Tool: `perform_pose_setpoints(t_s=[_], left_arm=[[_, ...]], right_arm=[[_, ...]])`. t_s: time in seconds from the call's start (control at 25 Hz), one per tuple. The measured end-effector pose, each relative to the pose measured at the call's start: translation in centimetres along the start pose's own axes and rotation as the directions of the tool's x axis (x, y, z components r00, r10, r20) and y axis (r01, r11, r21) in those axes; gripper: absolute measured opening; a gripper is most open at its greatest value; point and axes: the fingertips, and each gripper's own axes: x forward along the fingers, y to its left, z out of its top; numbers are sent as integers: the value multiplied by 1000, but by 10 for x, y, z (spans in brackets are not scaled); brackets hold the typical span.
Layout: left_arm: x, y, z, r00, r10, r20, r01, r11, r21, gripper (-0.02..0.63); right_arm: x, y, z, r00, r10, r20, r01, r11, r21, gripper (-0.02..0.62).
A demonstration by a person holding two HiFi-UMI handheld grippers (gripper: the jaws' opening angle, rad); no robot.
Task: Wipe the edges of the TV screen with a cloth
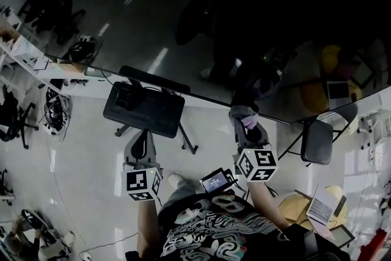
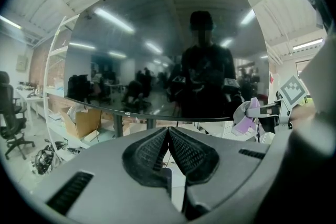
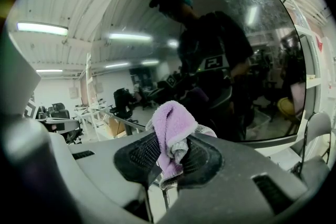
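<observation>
The big dark TV screen (image 1: 201, 15) fills the top of the head view; its bottom edge (image 1: 183, 95) slopes down to the right. My right gripper (image 1: 247, 118) is shut on a purple cloth (image 1: 250, 121), which is at or just below that edge; whether it touches I cannot tell. In the right gripper view the cloth (image 3: 173, 126) bulges up between the shut pads, in front of the screen (image 3: 236, 60). My left gripper (image 1: 142, 136) hangs lower, apart from the TV, shut on nothing (image 2: 168, 132). Its view faces the screen (image 2: 157, 50) and shows the cloth (image 2: 245, 119) at right.
A black office chair (image 1: 143, 108) stands under the TV just beyond the left gripper. A second dark chair (image 1: 317, 140) is at the right, with a stool and notebook (image 1: 321, 205) nearby. White shelving (image 1: 24, 52) and cables line the left side.
</observation>
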Motion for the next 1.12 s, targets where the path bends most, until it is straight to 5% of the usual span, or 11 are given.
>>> perform_pose_setpoints(t_s=[0.6, 1.12], left_arm=[[11, 19, -1, 1000, -10, 11, 11, 999, -49, 17], [20, 19, 11, 997, -68, 28, 68, 998, 14, 18]], right_arm=[[12, 18, -4, 1000, -10, -1, 10, 999, -31, 110], [23, 31, -1, 1000, -10, -5, 10, 999, -37, 110]])
